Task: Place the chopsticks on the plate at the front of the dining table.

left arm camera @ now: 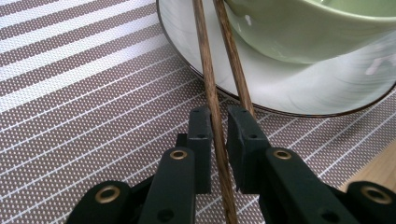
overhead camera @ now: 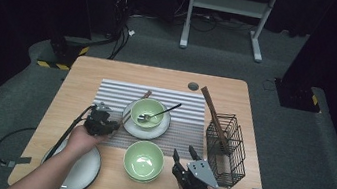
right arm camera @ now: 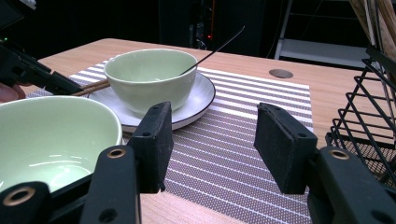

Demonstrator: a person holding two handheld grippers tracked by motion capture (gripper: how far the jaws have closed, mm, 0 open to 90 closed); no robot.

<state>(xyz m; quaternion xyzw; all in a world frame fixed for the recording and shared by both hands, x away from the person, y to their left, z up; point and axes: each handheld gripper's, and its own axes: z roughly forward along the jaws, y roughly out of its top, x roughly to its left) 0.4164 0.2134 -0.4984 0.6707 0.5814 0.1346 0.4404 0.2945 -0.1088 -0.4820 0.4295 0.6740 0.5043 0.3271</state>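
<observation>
1. Chopsticks (left arm camera: 211,88) are what we work with: two brown sticks leaning on the rim of a white plate (left arm camera: 299,88), beside the green bowl (left arm camera: 308,28) that stands on it.
2. We have the left gripper (left arm camera: 219,140) at about 8 o'clock of that plate, jaws narrow. One stick runs between the pads; the other lies just past the right pad's tip. Whether the pads press on the stick we cannot tell.
3. We hold the right gripper (right arm camera: 212,144) at about 5 o'clock on the table, jaws wide apart, nothing between them, low over the mat's near edge.
4. Under the plate lies a striped placemat (overhead camera: 187,122), grey and white bands, on a light wooden table (overhead camera: 83,76) with rounded corners.
5. A spoon (overhead camera: 158,114) rests in the plated bowl. A second green bowl (overhead camera: 144,160) sits at 6 o'clock, off the mat.
6. At 3 o'clock stands a black wire basket (overhead camera: 226,148) with more brown sticks leaning out of it.
7. At 7 o'clock lies a large white plate (overhead camera: 82,170) under our left forearm.
8. Around the table we see grey carpet (overhead camera: 163,48), a white metal frame (overhead camera: 228,5) at 12 o'clock, cables, and dark surroundings.
</observation>
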